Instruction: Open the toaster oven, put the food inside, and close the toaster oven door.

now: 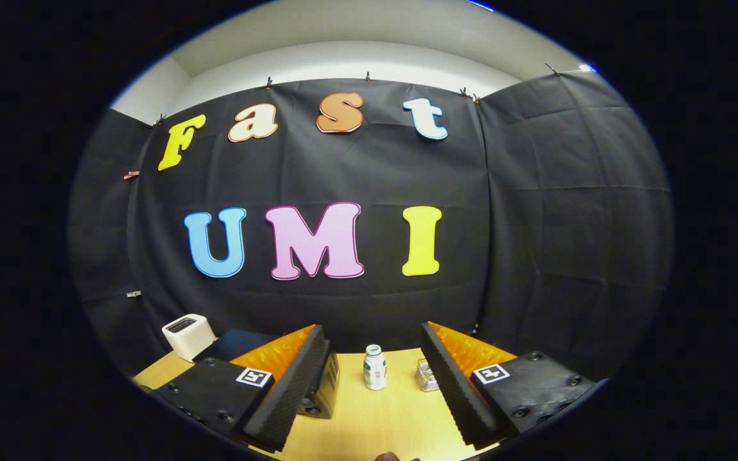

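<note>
The hand-held gripper (375, 390) is held above a pale wooden table (375, 429), its two fingers spread wide apart with nothing between their ribbed black pads (455, 390). Each finger carries an orange panel on its outer side and a small square black-and-white marker on its base.

A small white bottle (375, 367) with a green label stands upright on the table, in the gap between the fingers and beyond their tips. Taking the bottle as the landmark: just to its right, partly hidden by the right finger, stands a small clear container (426, 376); what it holds cannot be told. To the bottle's left, mostly hidden behind the left finger, sits the toaster oven (324, 390), a dark box with a silver side panel and knobs; whether its door is open or closed cannot be told. Further left of the bottle, near the table's far corner, a white boxy appliance (188, 335) with a dark top panel stands against the black cloth wall.
</note>
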Motion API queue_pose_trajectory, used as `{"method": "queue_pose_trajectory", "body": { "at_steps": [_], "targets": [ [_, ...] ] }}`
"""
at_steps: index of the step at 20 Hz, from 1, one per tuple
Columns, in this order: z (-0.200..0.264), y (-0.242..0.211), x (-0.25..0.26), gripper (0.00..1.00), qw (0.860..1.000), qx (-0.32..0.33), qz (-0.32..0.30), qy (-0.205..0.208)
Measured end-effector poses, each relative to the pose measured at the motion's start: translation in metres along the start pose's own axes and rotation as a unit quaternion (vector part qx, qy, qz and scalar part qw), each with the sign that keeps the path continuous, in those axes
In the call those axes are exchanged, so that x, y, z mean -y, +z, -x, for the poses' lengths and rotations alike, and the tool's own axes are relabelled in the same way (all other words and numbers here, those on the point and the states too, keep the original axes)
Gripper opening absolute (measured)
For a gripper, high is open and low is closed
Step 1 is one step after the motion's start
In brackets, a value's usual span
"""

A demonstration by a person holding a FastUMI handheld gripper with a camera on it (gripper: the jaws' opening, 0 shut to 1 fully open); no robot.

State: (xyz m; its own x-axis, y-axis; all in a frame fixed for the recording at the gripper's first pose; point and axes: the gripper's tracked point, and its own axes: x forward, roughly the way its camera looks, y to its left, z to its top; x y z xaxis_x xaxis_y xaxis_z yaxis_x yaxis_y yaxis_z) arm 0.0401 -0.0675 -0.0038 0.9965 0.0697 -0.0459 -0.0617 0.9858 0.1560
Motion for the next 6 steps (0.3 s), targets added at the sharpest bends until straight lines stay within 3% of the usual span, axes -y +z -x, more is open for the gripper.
{"method": "queue_pose_trajectory", "body": {
  "at_steps": [6],
  "targets": [
    [-0.0032, -0.0027, 0.0127, 0.98, 1.000, 0.001, 0.001, -0.010]
  ]
}}
